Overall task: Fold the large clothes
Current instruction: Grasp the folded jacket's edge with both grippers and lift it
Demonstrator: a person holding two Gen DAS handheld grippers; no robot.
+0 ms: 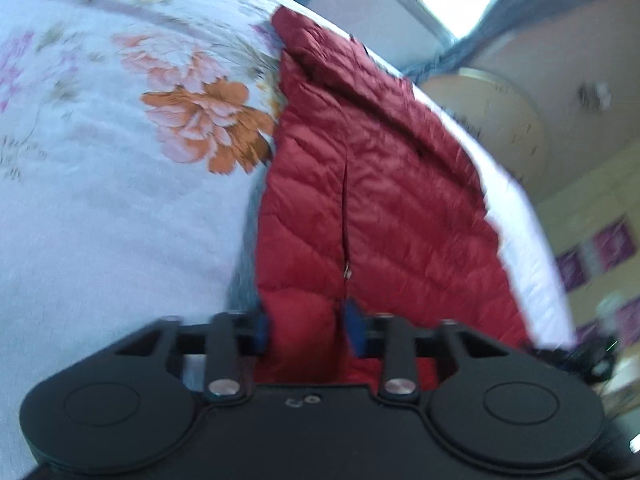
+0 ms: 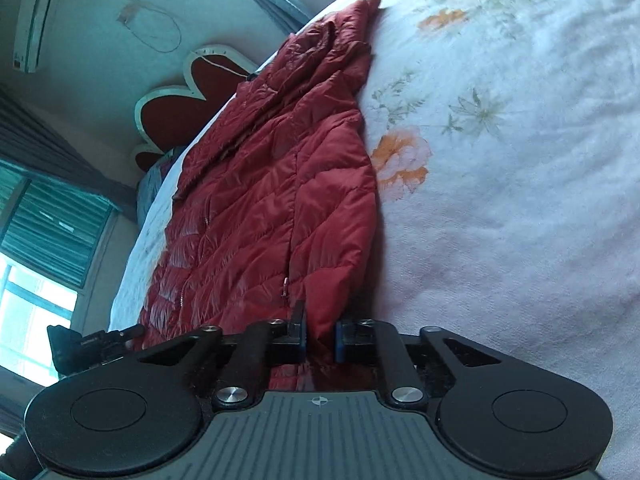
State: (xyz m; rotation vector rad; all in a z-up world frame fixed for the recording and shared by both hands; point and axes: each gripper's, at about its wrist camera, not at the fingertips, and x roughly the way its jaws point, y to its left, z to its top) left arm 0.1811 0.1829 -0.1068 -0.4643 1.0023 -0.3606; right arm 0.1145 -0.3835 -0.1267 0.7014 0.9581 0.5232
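A dark red quilted jacket (image 1: 380, 184) lies stretched lengthwise along one side of the bed, its zip running up the middle and its hood at the far end. My left gripper (image 1: 307, 328) is shut on the near hem, red fabric bunched between its blue pads. In the right wrist view the same jacket (image 2: 272, 200) reaches away toward the hood, and my right gripper (image 2: 320, 338) is shut on a fold of its near edge beside a pocket zip. A dark device at the left border, apparently the other gripper (image 2: 92, 344), sits at the hem too.
The bed is covered by a white sheet with orange and pink flowers (image 1: 120, 160), which spreads wide beside the jacket (image 2: 500, 200). A red flower-shaped headboard (image 2: 180, 108), a wall air conditioner (image 2: 34, 24) and a window (image 2: 36, 280) lie beyond the bed's edge.
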